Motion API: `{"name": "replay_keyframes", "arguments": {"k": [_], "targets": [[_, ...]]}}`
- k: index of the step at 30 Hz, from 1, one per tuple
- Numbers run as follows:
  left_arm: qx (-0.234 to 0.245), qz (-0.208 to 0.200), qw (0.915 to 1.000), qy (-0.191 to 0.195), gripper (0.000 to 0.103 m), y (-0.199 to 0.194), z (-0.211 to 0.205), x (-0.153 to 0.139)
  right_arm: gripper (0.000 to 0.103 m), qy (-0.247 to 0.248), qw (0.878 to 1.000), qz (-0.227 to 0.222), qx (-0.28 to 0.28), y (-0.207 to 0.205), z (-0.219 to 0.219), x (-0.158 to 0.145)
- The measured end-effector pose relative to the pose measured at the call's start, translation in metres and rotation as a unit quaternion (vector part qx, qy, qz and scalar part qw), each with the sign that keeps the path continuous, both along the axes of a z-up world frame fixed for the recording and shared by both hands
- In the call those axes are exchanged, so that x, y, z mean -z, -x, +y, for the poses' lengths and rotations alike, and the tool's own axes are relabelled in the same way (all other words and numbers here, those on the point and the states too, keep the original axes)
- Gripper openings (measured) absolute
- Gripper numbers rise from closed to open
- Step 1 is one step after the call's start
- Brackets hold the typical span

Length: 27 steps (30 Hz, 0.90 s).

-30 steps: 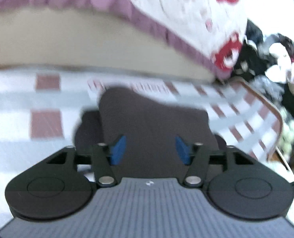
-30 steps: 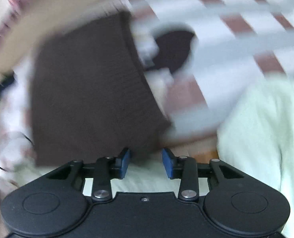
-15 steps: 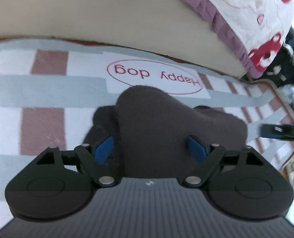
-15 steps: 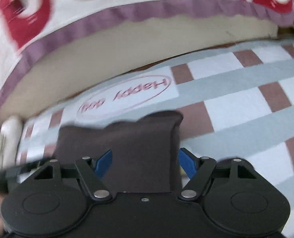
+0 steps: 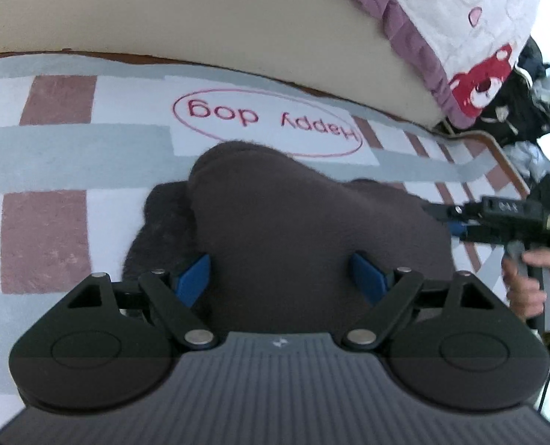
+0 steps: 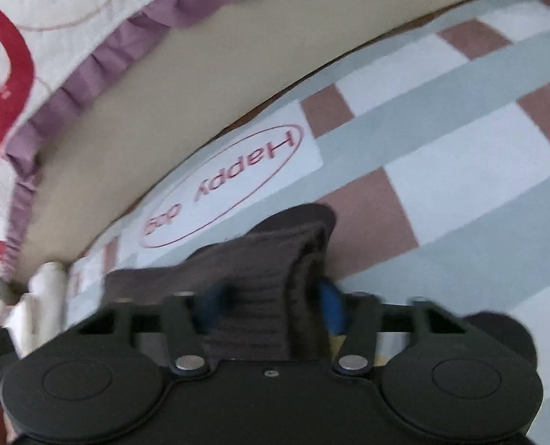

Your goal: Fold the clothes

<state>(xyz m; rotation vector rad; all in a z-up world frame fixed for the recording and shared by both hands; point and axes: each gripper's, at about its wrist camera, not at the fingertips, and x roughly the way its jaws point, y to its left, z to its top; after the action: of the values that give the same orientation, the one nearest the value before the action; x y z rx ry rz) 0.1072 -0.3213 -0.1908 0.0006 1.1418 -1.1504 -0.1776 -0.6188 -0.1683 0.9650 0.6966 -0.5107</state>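
Folding looks nearly done: in the left wrist view the dark brown garment lies as a bunched, folded bundle on the checked rug, just in front of its "Happy dog" label and near the bed edge. The left claw stands wide, its blue pads either side of the bundle and not visibly pressing it. At the right of this view a hand holds the right claw against the bundle's far end. A second ago the left jaws stood narrower and the label was hidden behind blur; the claw has since come down and spread.

From the right wrist view, the same garment shows a ribbed fold rising between the blue pads of the right claw, whose jaws are closing on it; the frame is blurred, but the pads seem to be meeting the cloth. Half a second ago these jaws were wide around a flatter bundle.

My judgement: the step is tidying or lifting the finished fold. Next needs a firm pinch through all layers, with the left claw steadying so nothing unrolls.
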Motion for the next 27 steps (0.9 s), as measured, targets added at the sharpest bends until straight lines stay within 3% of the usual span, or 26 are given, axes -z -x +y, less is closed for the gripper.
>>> {"name": "replay_keyframes", "arguments": {"k": [1,3,8,15,16,18,21,25,27], "targets": [[-0.003,0.010,0.9999,0.001,0.084,-0.002,0.001,0.002,0.028,0.006,1.000,-0.004,0.003,-0.001,0.002,0.001],[-0.008,0.030,0.9995,0.004,0.084,-0.005,0.004,0.005,0.011,0.044,0.999,-0.003,-0.003,-0.005,0.006,-0.011],[-0.005,0.016,0.9999,0.004,0.084,-0.003,0.007,0.003,0.009,0.115,0.993,-0.002,-0.024,-0.010,0.014,-0.035],[-0.012,0.016,0.9997,0.013,0.083,-0.005,0.009,0.003,0.008,0.170,0.985,0.001,-0.043,-0.013,0.021,-0.050],[-0.013,0.014,0.9997,0.014,0.079,-0.005,0.010,0.003,0.008,0.180,0.983,-0.004,-0.043,-0.013,0.023,-0.052],[-0.014,-0.012,0.9996,0.019,0.060,-0.002,0.008,-0.002,0.008,0.199,0.979,-0.012,-0.042,-0.012,0.027,-0.055],[-0.018,-0.062,0.9979,0.010,0.038,0.005,0.001,-0.006,0.008,0.225,0.972,0.029,-0.053,-0.024,0.029,-0.042],[-0.031,-0.098,0.9945,-0.022,0.030,0.010,-0.008,0.005,0.008,0.246,0.960,0.111,-0.070,-0.041,0.038,-0.010],[-0.034,-0.096,0.9944,-0.029,0.028,0.007,-0.007,0.011,0.009,0.264,0.952,0.139,-0.066,-0.046,0.043,-0.001]]}}
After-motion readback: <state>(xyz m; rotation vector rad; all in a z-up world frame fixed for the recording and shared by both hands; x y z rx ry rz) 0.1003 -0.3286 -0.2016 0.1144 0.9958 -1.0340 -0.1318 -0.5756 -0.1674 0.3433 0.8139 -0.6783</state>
